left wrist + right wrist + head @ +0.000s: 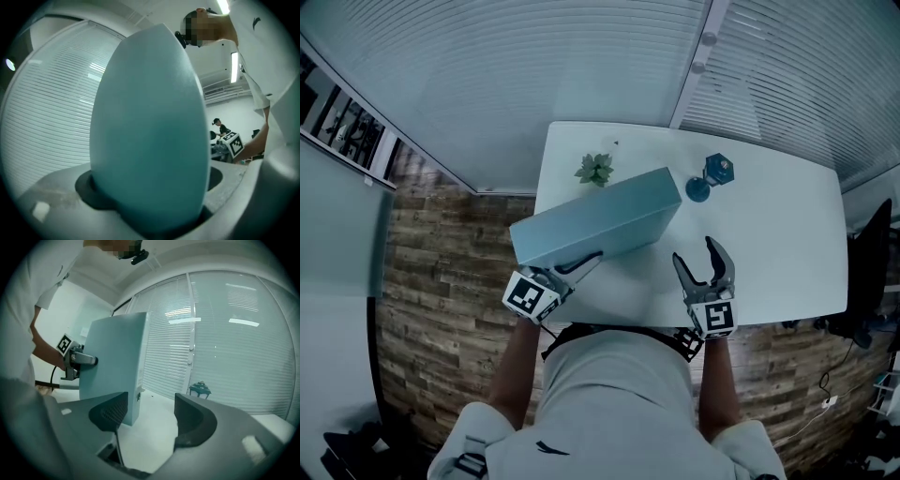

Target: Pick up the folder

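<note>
While the pale blue folder (600,220) stands upright on its long edge over the left half of the white table (778,234), its near left end is clasped by the left gripper (586,255). In the left gripper view the space between the two jaws is filled by the folder's narrow end, and both dark pads are seen pressed against its sides, so the jaws are held fairly wide by the folder's thickness. Whether the folder's lower edge rests on the table or is just clear of it cannot be told. The right gripper (694,251) is held near the front edge of the table, to the right of the folder and apart from it. Its jaws are spread, and nothing but bare tabletop is seen between them in the right gripper view. There the folder is seen beyond the left-hand jaw, untouched by it. A small green plant (596,170) is placed just behind the folder, and a dark blue ornament (712,176) is set near the folder's far right corner. The table is backed by closed blinds (534,66).
</note>
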`<state>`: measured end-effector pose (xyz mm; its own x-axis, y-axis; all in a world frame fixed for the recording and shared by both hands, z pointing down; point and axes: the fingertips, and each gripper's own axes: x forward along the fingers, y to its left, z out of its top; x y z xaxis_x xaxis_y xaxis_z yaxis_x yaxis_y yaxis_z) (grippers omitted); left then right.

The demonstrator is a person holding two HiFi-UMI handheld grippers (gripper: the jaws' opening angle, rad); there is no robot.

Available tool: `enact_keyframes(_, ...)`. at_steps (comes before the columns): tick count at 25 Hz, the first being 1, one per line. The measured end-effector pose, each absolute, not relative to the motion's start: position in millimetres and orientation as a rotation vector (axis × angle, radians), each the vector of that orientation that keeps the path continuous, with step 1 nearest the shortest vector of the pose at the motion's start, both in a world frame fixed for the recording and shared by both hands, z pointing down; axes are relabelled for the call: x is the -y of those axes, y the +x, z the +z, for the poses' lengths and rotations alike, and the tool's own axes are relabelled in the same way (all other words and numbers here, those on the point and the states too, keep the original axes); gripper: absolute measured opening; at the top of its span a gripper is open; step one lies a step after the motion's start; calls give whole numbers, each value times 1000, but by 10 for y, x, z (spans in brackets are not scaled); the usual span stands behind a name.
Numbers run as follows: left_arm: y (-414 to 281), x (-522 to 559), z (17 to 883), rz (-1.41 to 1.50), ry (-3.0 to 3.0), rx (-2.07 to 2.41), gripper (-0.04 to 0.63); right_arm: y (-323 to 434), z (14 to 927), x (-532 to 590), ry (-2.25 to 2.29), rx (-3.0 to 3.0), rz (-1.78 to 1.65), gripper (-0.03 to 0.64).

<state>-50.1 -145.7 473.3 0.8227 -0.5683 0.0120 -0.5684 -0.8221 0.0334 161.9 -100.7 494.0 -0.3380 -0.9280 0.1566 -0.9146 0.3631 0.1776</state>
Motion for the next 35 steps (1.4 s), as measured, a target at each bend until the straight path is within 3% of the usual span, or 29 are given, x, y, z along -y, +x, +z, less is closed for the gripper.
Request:
enact_keyframes(6, -1209, 1353, 4431, -42, 2833, 1479, 451, 1761, 4939, 1008, 1765, 2385, -51, 206)
enact_keyframes(9, -1431, 1232, 4368, -18, 2775, 1674, 451, 1836, 4946, 1006, 1831, 2345, -30, 1)
enact_keyframes(15, -1622, 1107, 4467, 40, 2633, 1862, 451, 1959, 4849, 1031, 1959, 2310, 19, 0)
enact_keyframes(35, -1707, 1245, 4525, 13, 2527, 1892, 451, 2097, 4725, 999, 2073, 2247, 40, -2)
